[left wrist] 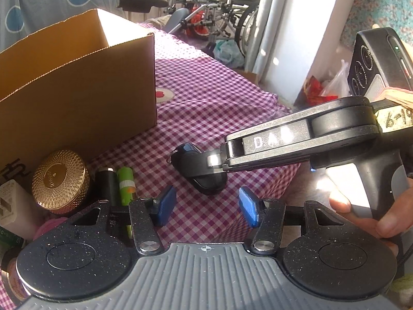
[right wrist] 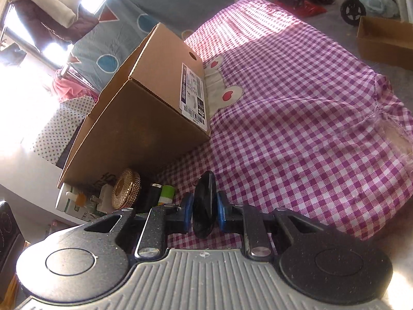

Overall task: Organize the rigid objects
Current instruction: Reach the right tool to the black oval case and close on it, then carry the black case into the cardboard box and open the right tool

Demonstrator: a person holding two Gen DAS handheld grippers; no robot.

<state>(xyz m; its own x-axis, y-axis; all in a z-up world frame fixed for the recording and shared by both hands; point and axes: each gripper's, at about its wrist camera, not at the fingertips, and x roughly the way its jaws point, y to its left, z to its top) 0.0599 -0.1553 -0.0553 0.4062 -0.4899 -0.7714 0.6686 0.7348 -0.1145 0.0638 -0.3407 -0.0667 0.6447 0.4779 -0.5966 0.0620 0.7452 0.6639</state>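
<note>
Glossy black plastic fob (right wrist: 204, 204), matt cardboard box (right wrist: 144, 118), checked cloth (right wrist: 296, 118).

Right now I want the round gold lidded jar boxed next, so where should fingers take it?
Grip the round gold lidded jar across its knurled side wall, coming from above: the cardboard box backs it and the black cylinder crowds one side, so only the top looks free.

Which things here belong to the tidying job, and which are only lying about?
Job:
- black key fob, gripped by right tongs
- cardboard box
- gold tin
- green tube
- white plug

Lying about:
- wheelchair
- plastic bag
- checked cloth
</note>
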